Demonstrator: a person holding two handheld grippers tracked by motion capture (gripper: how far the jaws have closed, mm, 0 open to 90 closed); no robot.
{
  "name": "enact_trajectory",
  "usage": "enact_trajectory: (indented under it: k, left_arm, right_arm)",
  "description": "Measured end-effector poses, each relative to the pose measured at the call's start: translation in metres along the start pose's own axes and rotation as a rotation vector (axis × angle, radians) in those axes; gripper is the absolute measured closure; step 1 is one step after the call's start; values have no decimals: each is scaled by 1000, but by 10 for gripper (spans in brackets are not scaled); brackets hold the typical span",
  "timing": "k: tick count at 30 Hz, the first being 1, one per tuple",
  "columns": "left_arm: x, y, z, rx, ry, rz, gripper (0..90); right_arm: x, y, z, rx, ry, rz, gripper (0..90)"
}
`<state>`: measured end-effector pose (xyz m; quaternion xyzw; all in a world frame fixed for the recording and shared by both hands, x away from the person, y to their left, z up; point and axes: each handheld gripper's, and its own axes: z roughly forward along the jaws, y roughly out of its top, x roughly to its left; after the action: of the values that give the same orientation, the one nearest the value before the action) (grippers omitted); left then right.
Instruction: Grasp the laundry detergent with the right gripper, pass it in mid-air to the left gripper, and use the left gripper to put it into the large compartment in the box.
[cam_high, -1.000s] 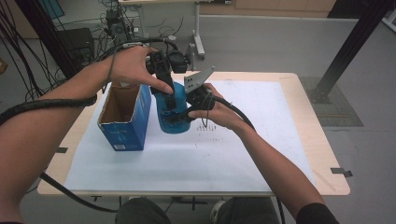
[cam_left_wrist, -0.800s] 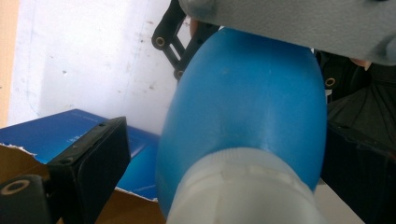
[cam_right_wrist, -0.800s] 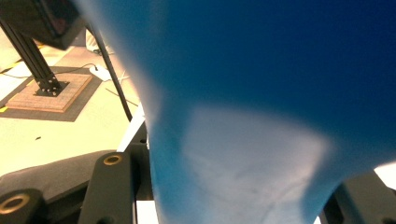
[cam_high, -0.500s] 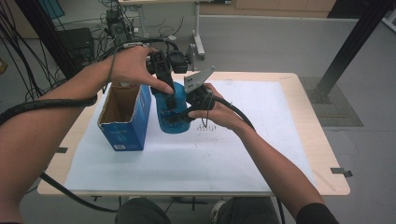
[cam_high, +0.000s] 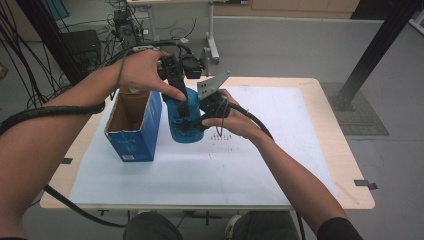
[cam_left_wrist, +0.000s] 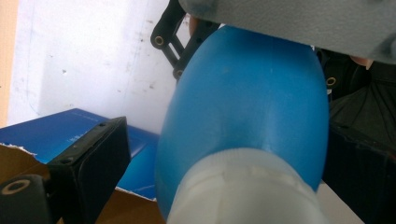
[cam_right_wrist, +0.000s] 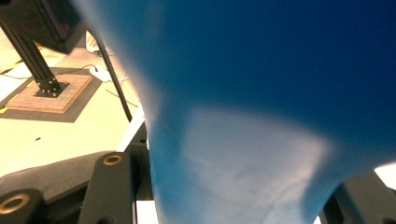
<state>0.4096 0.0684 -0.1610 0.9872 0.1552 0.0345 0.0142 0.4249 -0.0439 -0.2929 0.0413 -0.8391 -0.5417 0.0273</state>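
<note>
Gripping the blue bottle (cam_high: 183, 122) low with my right claw (cam_high: 196, 121), I kept it upright on the tabletop (cam_high: 280, 165) beside the open box (cam_high: 134, 127). Left claw (cam_high: 181, 100) straddled its white cap (cam_left_wrist: 243, 191); clamped or loose, I could not tell. Best to hold the base steady.

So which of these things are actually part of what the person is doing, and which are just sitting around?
In use:
- blue bottle, standing on the table
- right claw, shut on the bottle
- left claw, at the bottle's top
- open blue box beside it

Just around:
- white sheet covering the table
- cables on the floor behind
</note>
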Motion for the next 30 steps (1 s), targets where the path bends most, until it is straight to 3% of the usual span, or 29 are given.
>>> enact_trajectory:
  k: [17, 30]
  left_arm:
    - [0, -1, 2, 4, 27, 14, 186]
    - [-1, 0, 3, -6, -1, 31, 311]
  right_arm:
    - [1, 0, 1, 1, 3, -10, 433]
    - [0, -2, 0, -2, 4, -9, 432]
